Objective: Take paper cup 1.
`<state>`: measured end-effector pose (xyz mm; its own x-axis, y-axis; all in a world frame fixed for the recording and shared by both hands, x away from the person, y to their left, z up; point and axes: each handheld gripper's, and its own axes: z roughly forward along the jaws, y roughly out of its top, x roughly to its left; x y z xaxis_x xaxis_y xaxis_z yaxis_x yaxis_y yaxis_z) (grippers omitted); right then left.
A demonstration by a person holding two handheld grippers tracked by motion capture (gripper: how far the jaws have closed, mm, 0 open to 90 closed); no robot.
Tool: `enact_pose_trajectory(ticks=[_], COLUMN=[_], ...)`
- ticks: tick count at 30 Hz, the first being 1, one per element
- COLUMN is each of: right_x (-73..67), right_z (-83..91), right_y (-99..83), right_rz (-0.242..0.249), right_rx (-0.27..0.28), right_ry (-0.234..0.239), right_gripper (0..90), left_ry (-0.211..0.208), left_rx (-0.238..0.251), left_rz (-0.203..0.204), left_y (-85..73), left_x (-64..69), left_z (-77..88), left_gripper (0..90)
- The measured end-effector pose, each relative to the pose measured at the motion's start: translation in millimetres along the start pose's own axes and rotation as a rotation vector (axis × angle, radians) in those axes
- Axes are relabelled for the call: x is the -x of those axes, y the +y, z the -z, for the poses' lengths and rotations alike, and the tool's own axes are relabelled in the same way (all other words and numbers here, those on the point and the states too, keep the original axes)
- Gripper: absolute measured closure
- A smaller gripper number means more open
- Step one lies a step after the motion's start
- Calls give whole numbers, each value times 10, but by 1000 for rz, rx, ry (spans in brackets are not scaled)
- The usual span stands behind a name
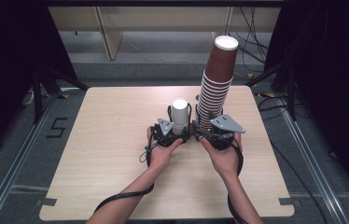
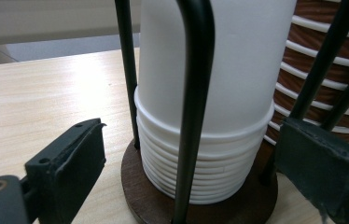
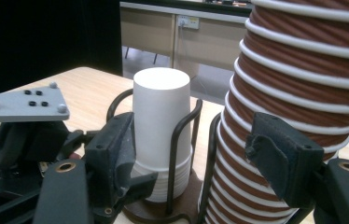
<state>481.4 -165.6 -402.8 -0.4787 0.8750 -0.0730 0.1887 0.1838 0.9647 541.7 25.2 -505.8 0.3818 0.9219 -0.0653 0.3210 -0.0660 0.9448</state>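
High view: both grippers meet at mid-table — left gripper (image 1: 176, 133) at the white stack (image 1: 180, 116), right gripper (image 1: 208, 130) low on the tall brown stack (image 1: 215, 88), which leans right.

Left gripper view: jaws apart, straddling the upright white cups; keep them level, below a rim.

Right gripper view: pads (image 3: 282, 163) clamp the brown stack — lift along its tilted axis.

A light wooden table (image 1: 116, 177) stands on grey floor (image 1: 18, 154) marked 5, beige cabinets (image 1: 163, 18) behind.
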Motion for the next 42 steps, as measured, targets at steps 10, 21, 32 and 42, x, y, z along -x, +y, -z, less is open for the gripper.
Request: enact_pose_trajectory(ticks=[10, 21, 32, 42], right_x=[-39, -39, -106, -148], right_z=[-15, -45, -177, -532], right_y=[53, 103, 201, 250], right_rz=[-7, 18, 19, -41], right_rx=[2, 7, -5, -70], right_ry=[17, 14, 25, 12], right_gripper=[328, 331, 387, 411], left_ry=[4, 10, -6, -14], left_rx=[-29, -52, -44, -70], left_rz=[-6, -9, -6, -38], left_y=[13, 25, 26, 29], left_x=[14, 43, 55, 37], left_z=[-69, -114, -138, -130], left_gripper=[77, 110, 179, 197])
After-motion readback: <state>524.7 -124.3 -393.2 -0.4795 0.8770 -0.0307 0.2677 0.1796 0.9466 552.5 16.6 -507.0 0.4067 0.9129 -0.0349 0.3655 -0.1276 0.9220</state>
